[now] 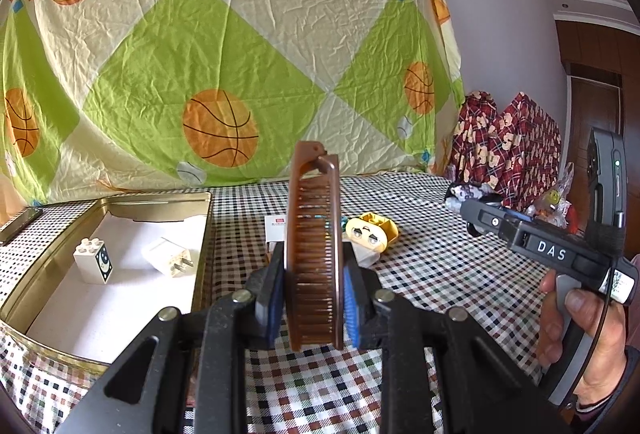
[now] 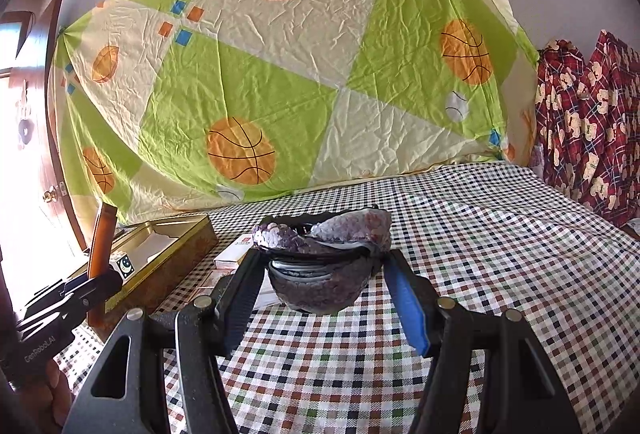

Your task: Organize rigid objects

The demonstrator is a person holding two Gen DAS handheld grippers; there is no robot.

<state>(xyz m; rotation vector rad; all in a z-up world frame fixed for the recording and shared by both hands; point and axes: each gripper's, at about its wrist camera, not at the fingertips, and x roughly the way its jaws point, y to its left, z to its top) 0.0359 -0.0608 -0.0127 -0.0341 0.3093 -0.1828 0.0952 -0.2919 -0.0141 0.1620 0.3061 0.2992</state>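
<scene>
Starting from the left, my gold tin box [image 1: 202, 234] lies on the checkered surface [image 1: 420, 274], and inside it are a white toy block [image 1: 94, 260] and a white plug adapter [image 1: 172, 256], a little apart. Just right of the tin, my left tongs [image 1: 314, 298] hold a brown comb [image 1: 314, 246] upright. Behind it lies a yellow toy figure [image 1: 372, 232]. My right tongs [image 2: 324, 298] are wide around a dark purple bowl-like thing [image 2: 324, 258], fingers not touching it.

A checked tablecloth [image 1: 420, 274] covers the table. Behind it hangs a green-and-cream sheet [image 1: 224, 46] with basketballs; right of the sheet, red plaid fabric [image 1: 516, 150].
</scene>
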